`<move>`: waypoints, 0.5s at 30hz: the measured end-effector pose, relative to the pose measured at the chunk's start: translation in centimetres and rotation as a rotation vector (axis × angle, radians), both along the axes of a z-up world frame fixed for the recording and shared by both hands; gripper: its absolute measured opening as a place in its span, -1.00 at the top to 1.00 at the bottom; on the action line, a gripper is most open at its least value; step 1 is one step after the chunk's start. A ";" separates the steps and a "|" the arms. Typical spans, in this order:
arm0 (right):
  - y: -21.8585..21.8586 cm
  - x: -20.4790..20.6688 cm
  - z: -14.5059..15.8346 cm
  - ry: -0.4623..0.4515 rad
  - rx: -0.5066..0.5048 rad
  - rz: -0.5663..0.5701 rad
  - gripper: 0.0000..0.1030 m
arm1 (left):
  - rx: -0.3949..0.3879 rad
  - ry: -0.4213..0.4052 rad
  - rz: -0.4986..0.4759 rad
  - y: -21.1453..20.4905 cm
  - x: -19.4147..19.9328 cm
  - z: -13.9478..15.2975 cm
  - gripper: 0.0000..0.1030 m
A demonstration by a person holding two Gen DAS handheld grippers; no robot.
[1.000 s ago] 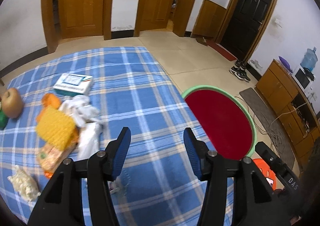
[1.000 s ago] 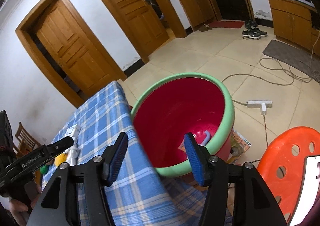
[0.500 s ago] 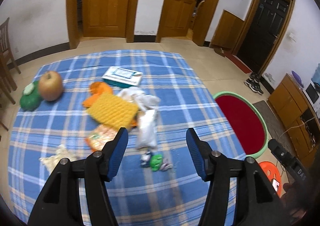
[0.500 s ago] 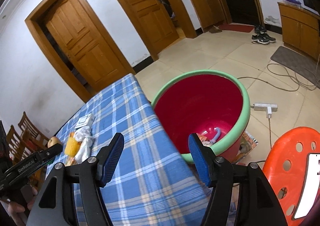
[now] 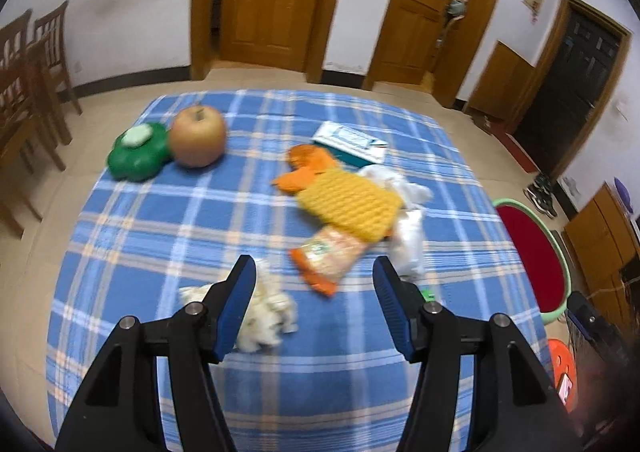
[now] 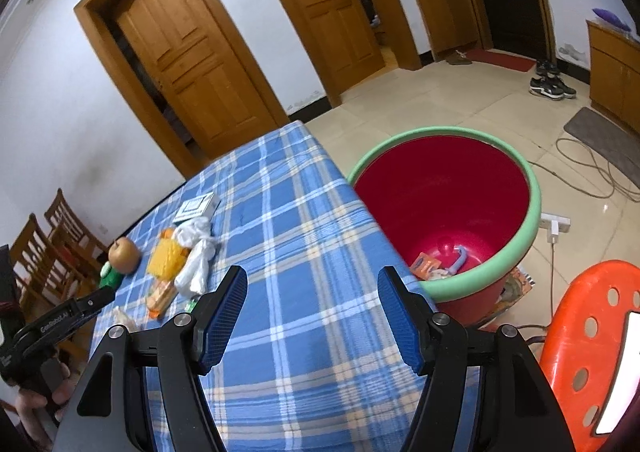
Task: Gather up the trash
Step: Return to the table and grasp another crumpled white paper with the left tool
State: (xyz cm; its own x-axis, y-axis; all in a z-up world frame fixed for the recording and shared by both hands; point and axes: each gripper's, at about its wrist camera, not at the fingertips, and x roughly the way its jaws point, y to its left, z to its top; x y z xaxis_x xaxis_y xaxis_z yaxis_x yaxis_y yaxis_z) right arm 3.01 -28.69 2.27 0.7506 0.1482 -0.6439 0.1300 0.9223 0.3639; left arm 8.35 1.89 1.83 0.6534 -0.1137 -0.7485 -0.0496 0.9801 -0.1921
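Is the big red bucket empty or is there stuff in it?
Not empty. The red bucket holds an orange wrapper and a bluish curved piece at its bottom.

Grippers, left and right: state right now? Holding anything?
Left gripper: open, jaws just been opening, nothing held, above the crumpled tissue.
Right gripper: open, empty, over the tablecloth.

One marking can be read — "GenRobot.AI", in white on the black left tongs (image 6: 68,318), seen from the right wrist. Print on the box (image 5: 352,142) and wrapper (image 5: 330,252) is too blurred.
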 end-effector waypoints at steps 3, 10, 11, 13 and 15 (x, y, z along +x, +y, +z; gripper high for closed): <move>0.5 0.2 -0.3 0.011 0.000 0.011 -0.34 | 0.009 0.015 0.028 1.3 -0.3 -0.7 -0.18; 2.1 1.0 -0.9 0.038 -0.013 0.045 -0.34 | 0.031 0.058 0.080 3.1 -0.5 -2.8 -0.38; 2.3 1.2 -1.0 0.042 -0.017 0.050 -0.34 | 0.034 0.065 0.081 3.2 -0.4 -3.2 -0.38; 2.8 1.3 -1.0 0.046 -0.024 0.060 -0.34 | 0.027 0.079 0.079 3.4 -0.3 -3.8 -0.39; 3.4 1.5 -1.0 0.051 -0.033 0.074 -0.34 | 0.018 0.089 0.076 3.5 -0.2 -4.3 -0.39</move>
State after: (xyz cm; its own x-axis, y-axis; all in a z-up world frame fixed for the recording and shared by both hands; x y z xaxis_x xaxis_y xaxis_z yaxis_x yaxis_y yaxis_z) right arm 4.47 -25.27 1.28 0.7047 0.1802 -0.6862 0.0783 0.9415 0.3277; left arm 8.13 5.37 -2.49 0.5906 -0.0521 -0.8053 -0.1398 0.9762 -0.1657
